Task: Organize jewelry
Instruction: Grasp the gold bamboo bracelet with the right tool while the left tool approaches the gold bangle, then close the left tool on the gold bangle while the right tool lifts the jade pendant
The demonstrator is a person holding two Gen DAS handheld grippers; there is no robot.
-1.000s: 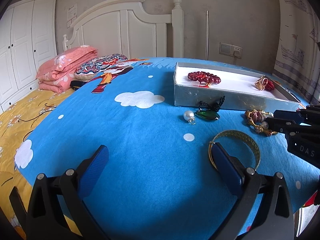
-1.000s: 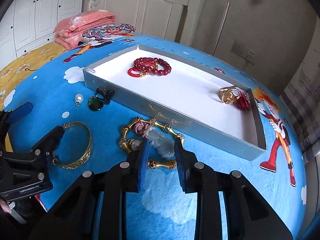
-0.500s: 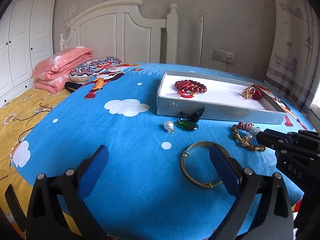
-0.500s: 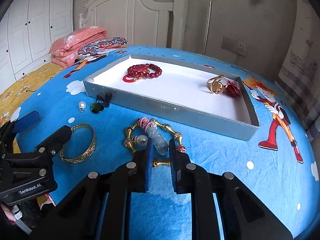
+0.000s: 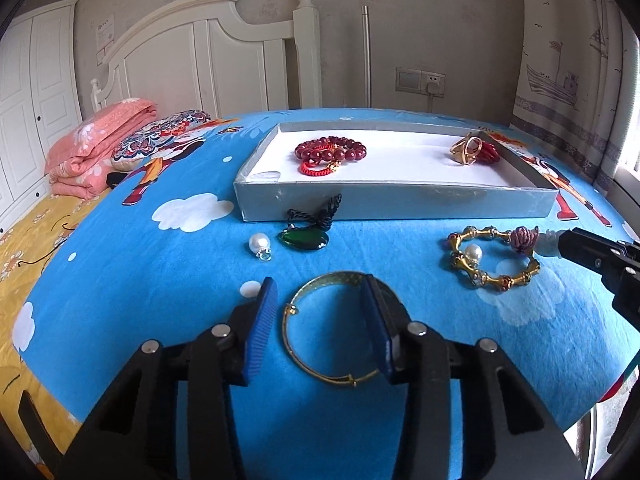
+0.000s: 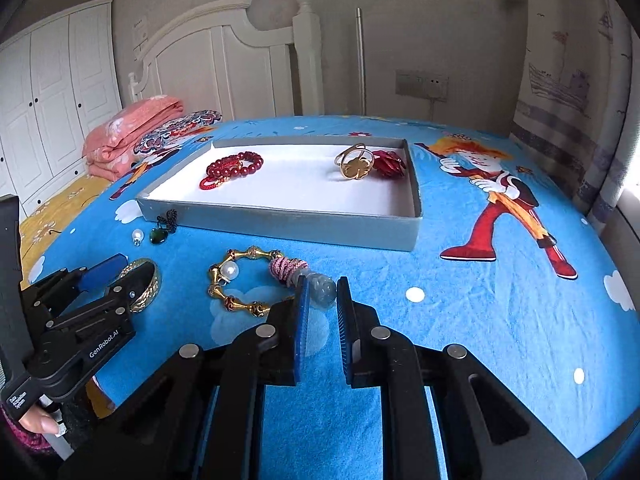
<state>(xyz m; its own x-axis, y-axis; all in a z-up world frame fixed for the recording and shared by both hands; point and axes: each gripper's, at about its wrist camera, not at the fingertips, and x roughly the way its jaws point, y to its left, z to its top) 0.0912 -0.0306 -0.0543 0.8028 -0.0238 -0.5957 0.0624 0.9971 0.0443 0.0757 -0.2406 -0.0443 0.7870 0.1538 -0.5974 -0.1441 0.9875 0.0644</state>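
Left tool (image 5: 320, 316) has just been closing, still open astride bangle (image 5: 340, 328) near tray (image 5: 396, 200); right tool (image 6: 322, 308) pinches bracelet's bead (image 6: 323, 290). Risk: bangle skids off one pad; bead slips out.

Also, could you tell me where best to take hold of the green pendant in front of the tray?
Probably the bunched black cord behind the green pendant, pinched from above: the stone lies flat, and the tray wall blocks the far side.

Left tool (image 5: 320, 320) closing — astride gold bangle (image 5: 334, 330)
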